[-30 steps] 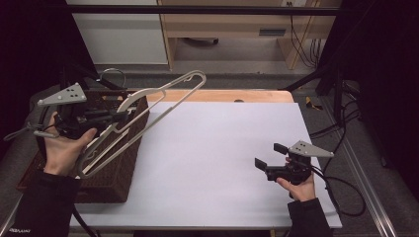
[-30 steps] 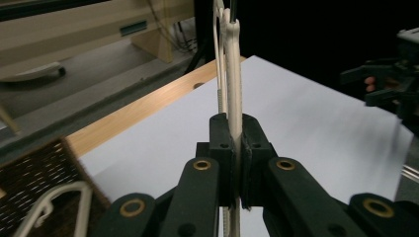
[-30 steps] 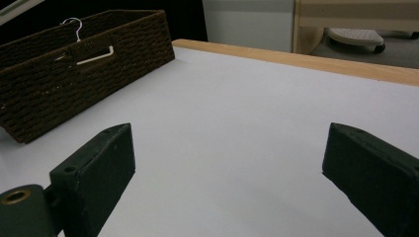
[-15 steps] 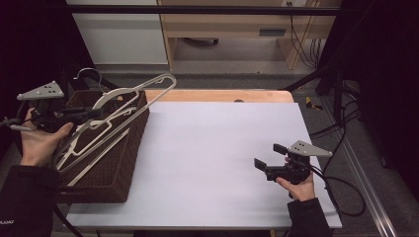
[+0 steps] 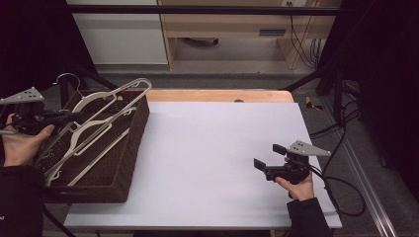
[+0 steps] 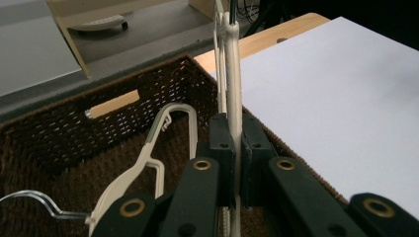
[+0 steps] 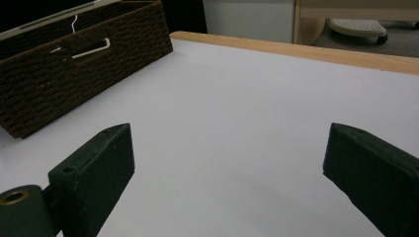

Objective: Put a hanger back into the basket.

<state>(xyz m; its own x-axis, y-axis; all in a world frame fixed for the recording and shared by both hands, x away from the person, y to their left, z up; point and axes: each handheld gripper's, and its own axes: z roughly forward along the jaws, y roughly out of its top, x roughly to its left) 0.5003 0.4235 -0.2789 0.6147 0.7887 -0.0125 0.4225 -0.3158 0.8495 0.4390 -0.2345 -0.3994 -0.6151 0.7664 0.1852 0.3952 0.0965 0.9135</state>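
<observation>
My left gripper [image 5: 73, 116] is at the left, over a brown wicker basket [image 5: 132, 144], and is shut on a cream plastic hanger [image 5: 129, 93]. The hanger slants from the jaws up to the basket's far right corner. In the left gripper view the pads [image 6: 221, 148] clamp the hanger's thin bar [image 6: 234, 89] edge-on, with the basket's inside [image 6: 123, 128] below. More cream hangers [image 5: 84, 134] lie in the basket. My right gripper [image 5: 269, 156] rests low at the table's right front, open, with only the bare white tabletop [image 7: 237, 113] between its jaws.
A second cream hanger [image 6: 148, 154] and a clear hook [image 6: 29, 202] lie in the basket under my left jaws. The basket's long side [image 7: 74, 64] stands far off across the tabletop from my right gripper. A wooden strip [image 5: 217, 95] edges the table's far side. Cables [image 5: 341, 187] trail to the right.
My left hand has carried the hanger to the left and lower, so it now lies over the basket rather than sticking out above the table. The right gripper has kept still.
</observation>
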